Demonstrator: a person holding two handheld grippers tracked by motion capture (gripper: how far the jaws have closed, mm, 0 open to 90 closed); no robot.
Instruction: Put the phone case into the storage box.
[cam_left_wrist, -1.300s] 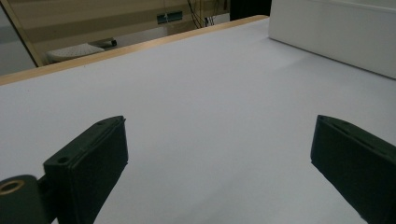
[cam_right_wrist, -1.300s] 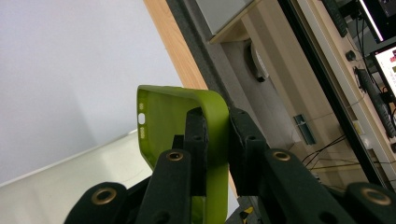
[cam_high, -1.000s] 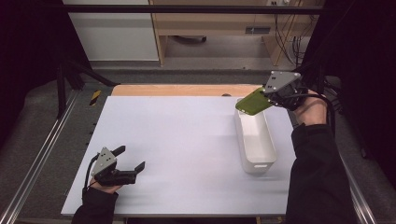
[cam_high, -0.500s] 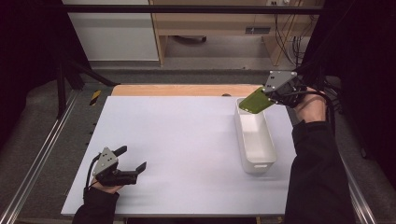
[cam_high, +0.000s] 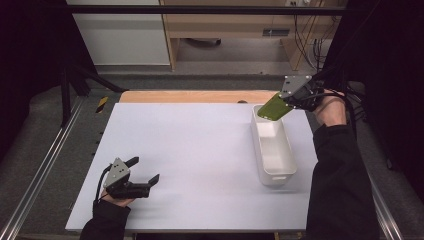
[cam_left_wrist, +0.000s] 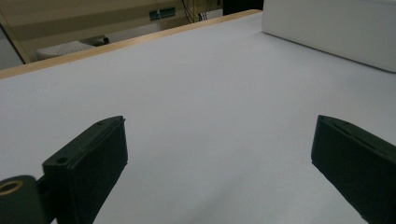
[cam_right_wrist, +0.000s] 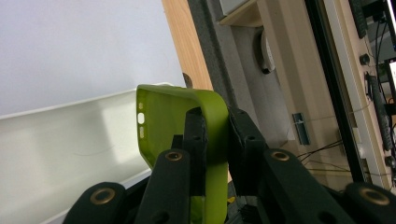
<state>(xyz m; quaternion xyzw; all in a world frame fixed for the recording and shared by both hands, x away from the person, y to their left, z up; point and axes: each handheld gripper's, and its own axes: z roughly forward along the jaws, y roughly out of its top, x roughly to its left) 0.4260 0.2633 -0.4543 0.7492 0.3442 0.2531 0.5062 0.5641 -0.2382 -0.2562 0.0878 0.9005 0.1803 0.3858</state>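
Observation:
A green phone case (cam_high: 274, 107) hangs over the far end of a long white bin (cam_high: 274, 145), pinched at one edge by my right gripper (cam_high: 288, 101). In the right gripper view the green phone case (cam_right_wrist: 177, 112) sits clamped between the two black jaws, with the white bin (cam_right_wrist: 56, 140) below it. My left gripper (cam_high: 146, 170) rests low over the white table's near left part, its jaws wide apart with nothing between them. The left gripper view has bare table (cam_left_wrist: 210, 102) between the two fingers (cam_left_wrist: 91, 161).
The white table (cam_high: 190, 150) has a wooden strip (cam_high: 195, 96) along its far edge. Metal rails (cam_high: 40, 175) run down both sides. A wooden shelf unit (cam_high: 235, 30) and cables stand behind the table.
My right gripper has carried the green case a little farther back and up over the bin's far end. The left gripper has stayed put.

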